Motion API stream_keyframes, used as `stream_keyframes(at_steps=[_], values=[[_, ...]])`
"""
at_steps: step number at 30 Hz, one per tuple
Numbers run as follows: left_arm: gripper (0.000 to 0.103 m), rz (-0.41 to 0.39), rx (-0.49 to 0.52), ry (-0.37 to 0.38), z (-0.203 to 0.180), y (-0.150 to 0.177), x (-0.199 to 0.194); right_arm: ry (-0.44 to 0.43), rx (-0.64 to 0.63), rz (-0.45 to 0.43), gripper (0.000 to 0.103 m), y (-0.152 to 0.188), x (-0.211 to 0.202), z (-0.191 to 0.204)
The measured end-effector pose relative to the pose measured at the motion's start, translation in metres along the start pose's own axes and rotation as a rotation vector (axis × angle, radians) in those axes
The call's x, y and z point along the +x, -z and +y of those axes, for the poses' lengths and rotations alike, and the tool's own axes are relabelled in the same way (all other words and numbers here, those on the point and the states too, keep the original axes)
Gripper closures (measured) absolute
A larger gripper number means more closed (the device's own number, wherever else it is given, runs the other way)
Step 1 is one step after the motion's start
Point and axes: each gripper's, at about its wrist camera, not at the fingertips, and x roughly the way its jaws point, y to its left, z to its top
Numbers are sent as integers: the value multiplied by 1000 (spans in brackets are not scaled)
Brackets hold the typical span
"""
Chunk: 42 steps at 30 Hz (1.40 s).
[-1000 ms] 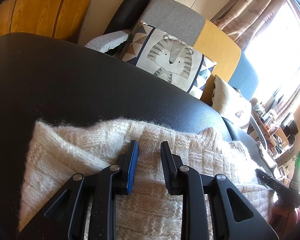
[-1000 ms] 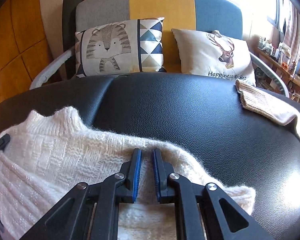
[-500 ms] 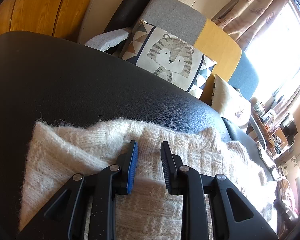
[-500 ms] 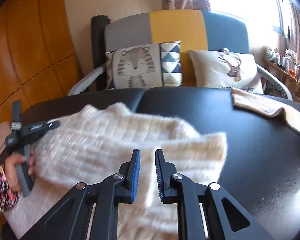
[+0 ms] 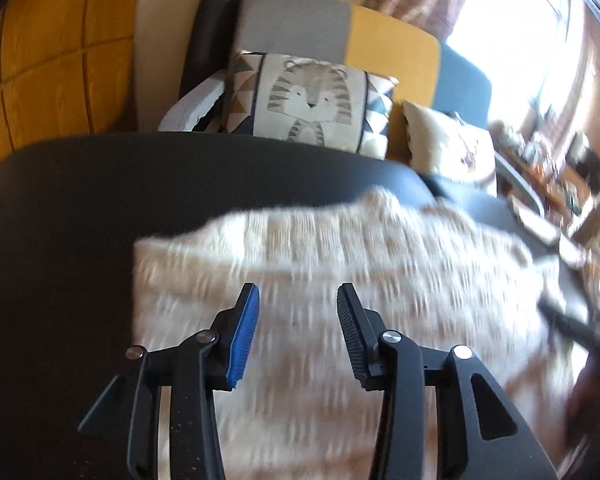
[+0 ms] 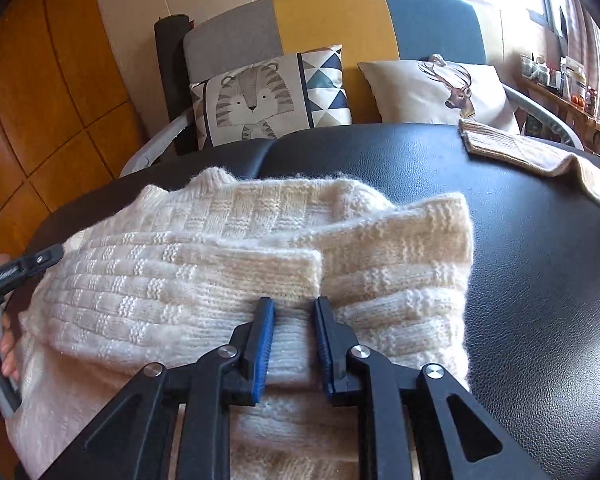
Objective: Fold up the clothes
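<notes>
Lying across the near left part of a black leather surface (image 6: 500, 240), a cream knitted sweater (image 6: 204, 276) is partly folded — one ribbed edge is turned over its middle, with a sleeve cuff ending toward the surface's centre. The right gripper (image 6: 294, 340) hangs just above the sweater's near edge, its blue-padded fingers (image 6: 260, 344) a little apart with nothing between them. The left gripper (image 5: 296, 336) hovers over the sweater's left side, jaws spread wide and empty — that view is blurred. A hand (image 6: 0, 344) holds its handle at the surface's left edge. A folded beige knit (image 6: 540, 156) lies at the far right corner. Beyond the far edge, a tiger cushion (image 6: 268, 100) and a deer cushion (image 6: 436, 88) lean on a sofa (image 6: 332, 16).
</notes>
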Motion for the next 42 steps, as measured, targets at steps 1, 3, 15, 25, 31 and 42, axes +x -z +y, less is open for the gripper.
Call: stream_keyframes(at_steps=[1,3,15,25,31,42], values=[[59,15,12,-15,1,6,-2,2,-2,0,83,-1,-1,1],[59,55,13,-27,5,21,-9,0,-4,-5,82,-1,-6,2],[58,51,77,-80,13,64,-29,109,-166,46,81,66,-57,29],[56,65,67,-65,23,37,1,100,-99,45,80,47,-30,12],[54,61,75,-68,22,18,25,95,-75,56,80,22,-13,3],[54,67,15,-11,43,17,-9,29,-14,23,78,8,-26,-4]])
